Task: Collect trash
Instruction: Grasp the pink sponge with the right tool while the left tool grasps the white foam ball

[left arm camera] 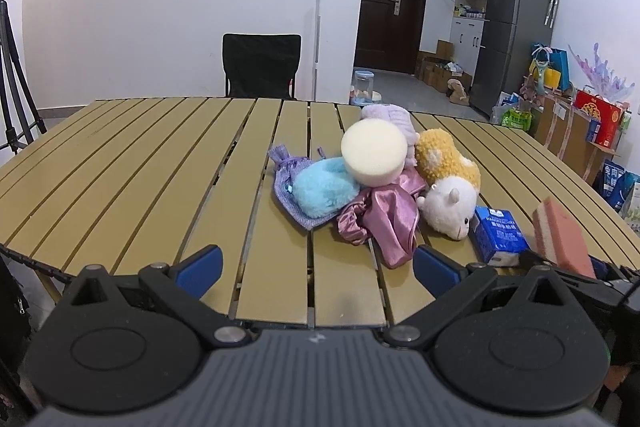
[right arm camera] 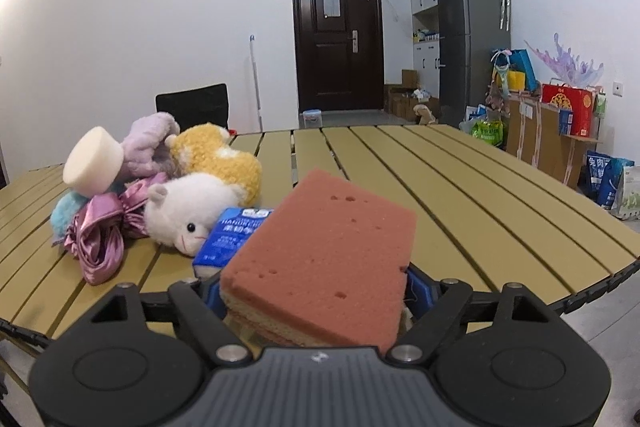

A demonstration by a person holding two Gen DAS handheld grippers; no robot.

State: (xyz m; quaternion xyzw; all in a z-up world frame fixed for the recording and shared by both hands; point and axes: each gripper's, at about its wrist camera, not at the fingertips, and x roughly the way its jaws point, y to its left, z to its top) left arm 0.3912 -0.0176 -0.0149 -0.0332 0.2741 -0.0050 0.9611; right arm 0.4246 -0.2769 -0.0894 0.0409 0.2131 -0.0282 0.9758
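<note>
My right gripper is shut on a pink sponge and holds it above the near edge of the slatted table; the sponge also shows in the left wrist view. My left gripper is open and empty, low over the table's near edge. Ahead of it lies a pile: a round cream sponge, a light blue fluffy item, a purple pouch, pink satin cloth, a plush alpaca and a blue tissue pack. The pack lies just left of the held sponge.
A black chair stands behind the table. A tripod is at far left. A fridge, boxes and bags line the right wall. A dark door is at the back.
</note>
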